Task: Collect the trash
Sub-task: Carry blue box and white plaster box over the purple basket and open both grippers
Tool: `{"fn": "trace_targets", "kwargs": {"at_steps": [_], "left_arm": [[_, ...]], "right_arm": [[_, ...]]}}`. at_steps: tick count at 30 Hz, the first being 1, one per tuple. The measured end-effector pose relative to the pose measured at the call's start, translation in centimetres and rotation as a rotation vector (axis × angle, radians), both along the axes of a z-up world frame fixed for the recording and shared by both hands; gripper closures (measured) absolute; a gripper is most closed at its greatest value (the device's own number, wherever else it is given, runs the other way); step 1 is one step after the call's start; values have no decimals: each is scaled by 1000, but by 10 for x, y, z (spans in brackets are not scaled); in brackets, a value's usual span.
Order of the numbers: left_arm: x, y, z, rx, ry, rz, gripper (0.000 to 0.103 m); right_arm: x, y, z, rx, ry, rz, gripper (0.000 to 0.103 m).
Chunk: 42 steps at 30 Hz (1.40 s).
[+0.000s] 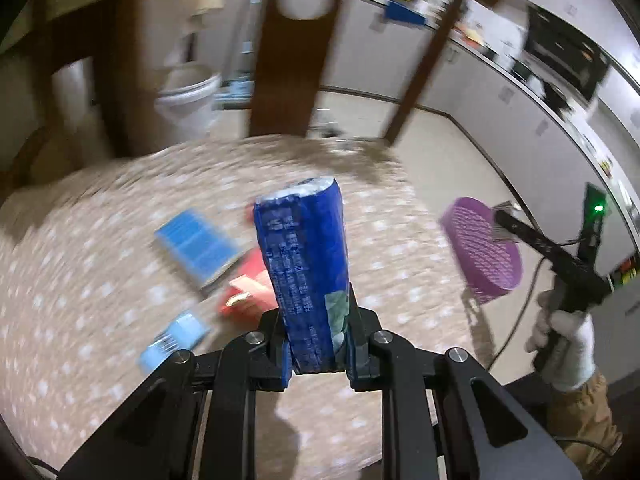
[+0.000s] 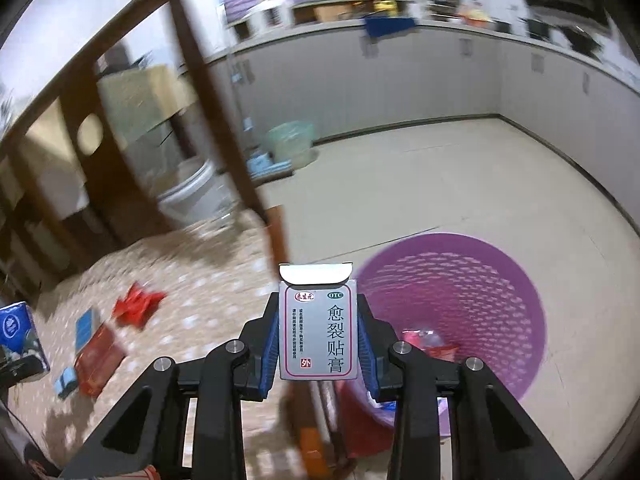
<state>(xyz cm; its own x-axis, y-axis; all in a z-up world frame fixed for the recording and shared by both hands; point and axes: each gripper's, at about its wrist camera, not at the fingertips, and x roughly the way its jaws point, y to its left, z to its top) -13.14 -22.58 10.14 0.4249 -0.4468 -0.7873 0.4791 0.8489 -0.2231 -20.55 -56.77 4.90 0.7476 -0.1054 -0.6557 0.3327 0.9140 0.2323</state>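
Note:
My left gripper (image 1: pixel 316 340) is shut on a blue wrapper pack (image 1: pixel 304 264) and holds it upright above the patterned table (image 1: pixel 100 280). The pack also shows at the far left of the right wrist view (image 2: pixel 20 340). My right gripper (image 2: pixel 318 344) is shut on a grey medicine box (image 2: pixel 318 328) with Chinese print, held just left of the purple trash basket (image 2: pixel 460 304), which has some wrappers inside. The basket (image 1: pixel 480 252) and my right gripper (image 1: pixel 508 224) show at the right of the left wrist view. Red wrappers (image 1: pixel 248 292) and blue boxes (image 1: pixel 196 248) lie on the table.
A wooden chair back (image 1: pixel 292 48) stands behind the table. A white bucket (image 1: pixel 188 100) and a green tub (image 2: pixel 290 140) sit on the floor. Cabinets (image 2: pixel 440 76) line the far wall. More red and blue packets (image 2: pixel 100 356) lie on the table.

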Motion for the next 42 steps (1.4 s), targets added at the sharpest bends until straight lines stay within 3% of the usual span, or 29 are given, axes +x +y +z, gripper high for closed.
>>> {"fn": "trace_targets", "kwargs": {"at_steps": [7,13,22,24,26,27,33,37,42], "left_arm": [[5,-108,4,-1,2,-167,85],[8,-196,-10,4,43,-291,85],[11,-285,-35,40,78,-387,83],[12,-291,-37,41,70,-397,71],[9,-292,-35,51,37,-384,42],[8,-290,-34,48,21,-376,38],[-4,-265,-25,71,-28,-348,34],[-17,-233,-16,80,-75,-300,24],[-30,-177,-17,107,-77,-228,24]], "right_arm": [[-14,-56,-11,49,-20,-118,67],[-25,-90,-17,85,-14,-193,67],[-37,-128,-27,185,-20,-261,66],[-38,-133,-31,207,-11,-273,64],[-37,-136,-33,228,-8,-277,54],[-37,-136,-33,234,-11,-278,50],[-27,-124,-30,212,-19,-256,47],[-17,-111,-27,198,-23,-224,47],[-4,-73,-17,138,-54,-153,37]]}}
